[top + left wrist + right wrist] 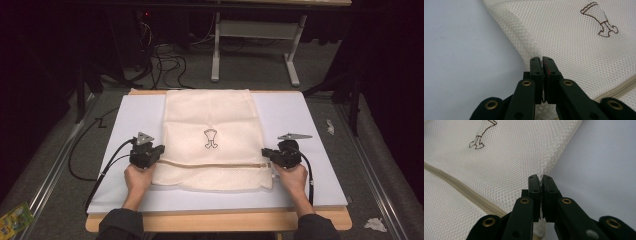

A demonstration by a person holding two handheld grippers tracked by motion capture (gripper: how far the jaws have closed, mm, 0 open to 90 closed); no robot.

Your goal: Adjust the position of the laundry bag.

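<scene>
A big cream mesh bag (210, 135) lies flat in the middle of the white board (300, 115) on the counter (220, 222). It has a little brown drawing (211, 139) on it and a zipper (210, 164) running across near the person's side.

On the left of the bag, the left hand-held gripper (159, 151) is pinched tight on the bag's left edge, just by the end of the zipper. In the left gripper view its black jaws are pressed together with a bit of mesh caught between them (541, 61).

On the right of the bag, the right hand-held gripper (265, 152) does the same on the right edge. In the right gripper view a bit of mesh is pinched between the closed tips (539, 180).

It looks like the person is about to lift or fold the bag. To do that well, I think both sides should go up together and at the same speed, so the bag stays straight and does not twist. The pinch is only on a thin edge, so a hard tug could make it slip out.

There is bare white board on both sides of the bag. Past the bag, it reaches the far edge of the board, so a fold away from the person should stay short of that edge.
</scene>
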